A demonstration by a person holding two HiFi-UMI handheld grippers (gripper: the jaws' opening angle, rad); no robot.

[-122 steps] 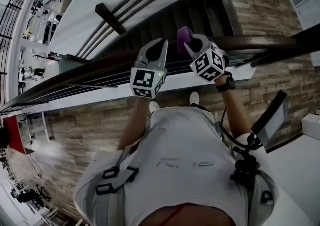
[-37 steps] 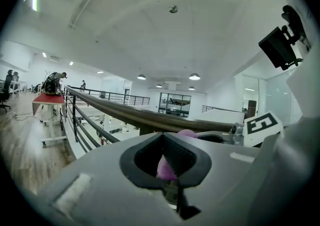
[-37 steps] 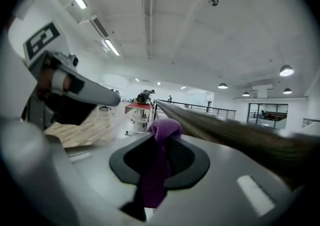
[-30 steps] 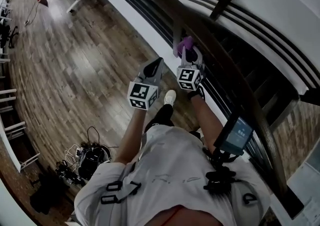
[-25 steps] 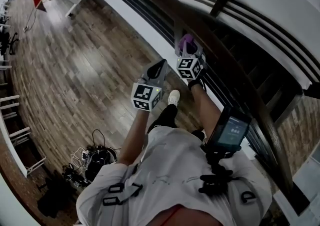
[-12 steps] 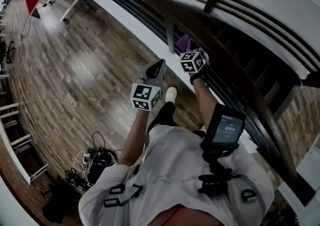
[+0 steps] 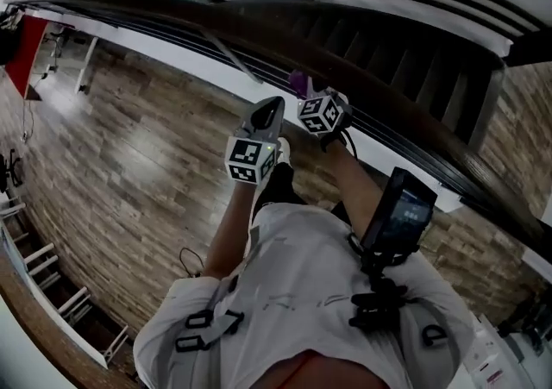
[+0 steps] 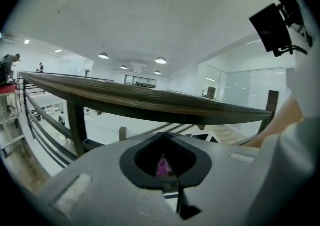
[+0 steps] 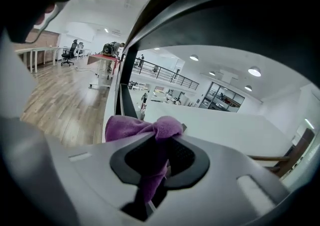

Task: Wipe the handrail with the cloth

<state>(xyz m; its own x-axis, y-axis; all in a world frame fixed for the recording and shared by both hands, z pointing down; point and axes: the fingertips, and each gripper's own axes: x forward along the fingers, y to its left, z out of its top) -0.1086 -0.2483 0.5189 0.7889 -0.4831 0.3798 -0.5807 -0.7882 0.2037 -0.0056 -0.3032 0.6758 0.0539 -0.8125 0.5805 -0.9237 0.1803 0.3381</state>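
Observation:
The dark wooden handrail [image 7: 172, 9] runs from upper left to lower right across the head view. My right gripper [image 7: 304, 94] is shut on a purple cloth [image 7: 298, 81], held just under the rail's near side. In the right gripper view the cloth [image 9: 145, 127] bunches out of the shut jaws and the handrail [image 9: 225, 14] arcs close overhead; I cannot tell whether they touch. My left gripper [image 7: 269, 106] is shut with nothing in it, just left of the right one. In its own view the handrail [image 8: 150, 102] crosses above the left gripper [image 8: 166, 140].
Thin metal rails and a dark baluster [image 9: 125, 94] stand under the handrail. Dark stairs [image 7: 388, 42] drop away beyond it. A wood-plank floor [image 7: 129, 137] lies on my side. A small screen [image 7: 398, 215] is mounted at the person's chest.
The head view has swung round, so the rail now runs across the top. The right gripper still holds the cloth by the rail. The left gripper stays shut beside it.

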